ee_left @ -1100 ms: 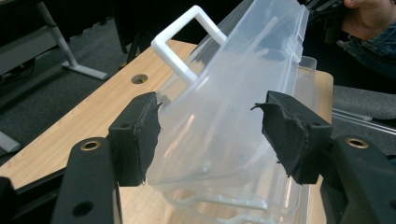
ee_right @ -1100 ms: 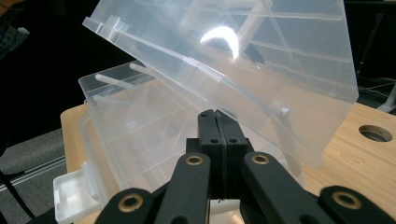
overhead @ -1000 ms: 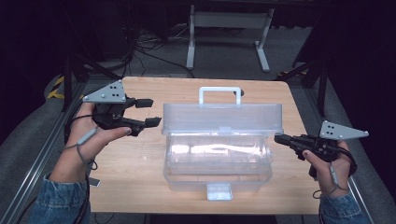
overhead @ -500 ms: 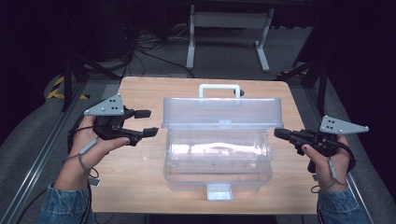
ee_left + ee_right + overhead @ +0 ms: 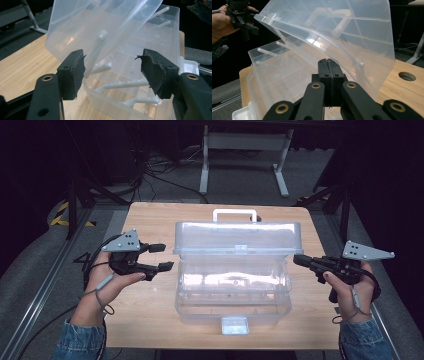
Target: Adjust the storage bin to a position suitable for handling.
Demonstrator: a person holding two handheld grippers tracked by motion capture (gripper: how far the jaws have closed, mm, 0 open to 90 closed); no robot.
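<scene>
At a wooden table (image 5: 150,310), we see the clear plastic box (image 5: 232,295) at the middle with its lid (image 5: 237,236) raised, so we judge the opening done and any closing or filling left. Our left gripper (image 5: 161,256), jaws spread, hovers just left of the box; our right gripper (image 5: 298,260), jaws pressed together on nothing, sits just right of it.
</scene>
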